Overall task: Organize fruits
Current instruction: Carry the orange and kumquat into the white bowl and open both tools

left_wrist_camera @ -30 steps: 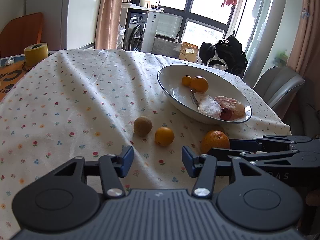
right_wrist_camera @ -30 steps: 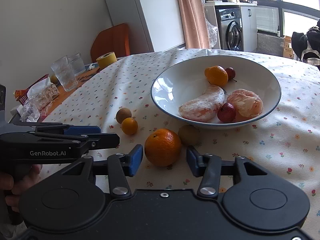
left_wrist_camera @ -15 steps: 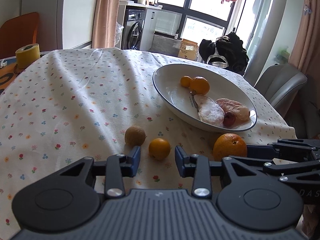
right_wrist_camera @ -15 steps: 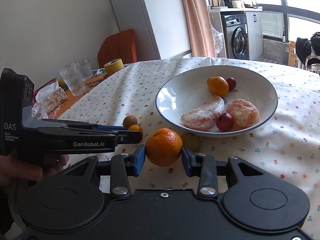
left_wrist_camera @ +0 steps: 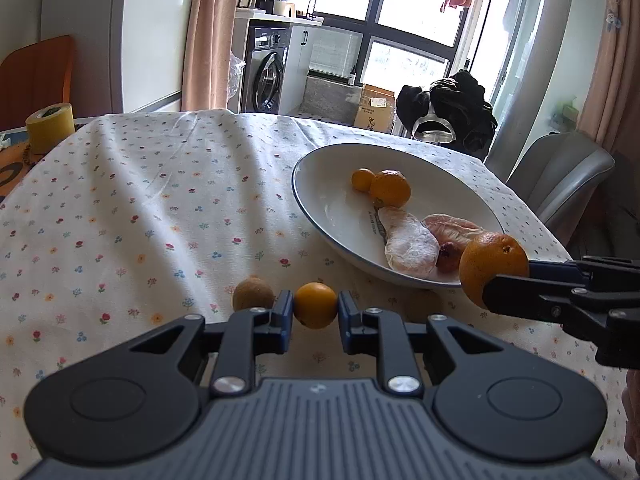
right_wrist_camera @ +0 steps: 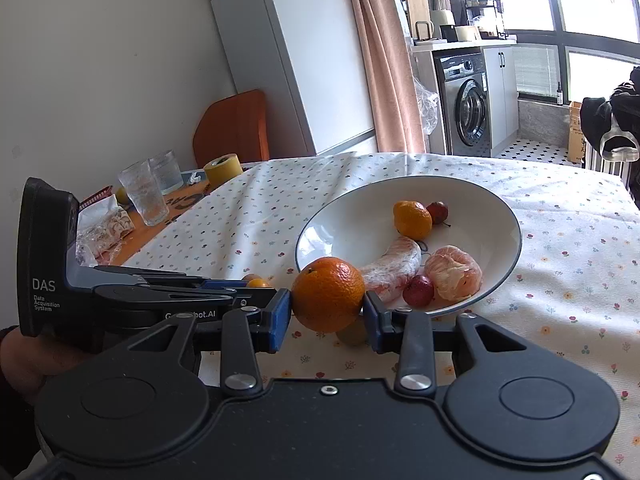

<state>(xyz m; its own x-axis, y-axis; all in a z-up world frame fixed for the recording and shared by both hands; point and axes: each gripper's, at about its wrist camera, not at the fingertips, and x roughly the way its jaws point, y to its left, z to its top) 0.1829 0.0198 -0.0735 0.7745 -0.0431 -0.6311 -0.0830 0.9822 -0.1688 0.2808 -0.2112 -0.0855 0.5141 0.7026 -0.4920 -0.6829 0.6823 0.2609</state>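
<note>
The left tool (left_wrist_camera: 315, 314) grips a small orange (left_wrist_camera: 315, 305) beside a kiwi (left_wrist_camera: 253, 293); the right tool (right_wrist_camera: 327, 316) clamps a large orange (right_wrist_camera: 328, 294) near the bowl (right_wrist_camera: 502, 216), another kiwi (right_wrist_camera: 352, 334) beneath it.

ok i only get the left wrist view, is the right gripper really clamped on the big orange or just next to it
observer: Clamped. Both jaws of the right gripper press the big orange, one on each side.
operator: anything under it
observer: Yes, a greenish-brown fruit sits on the cloth just below the orange.
operator: any fruit in the bowl i can't see
observer: A small red fruit lies right beside the mandarin, on its far side from you.
</note>
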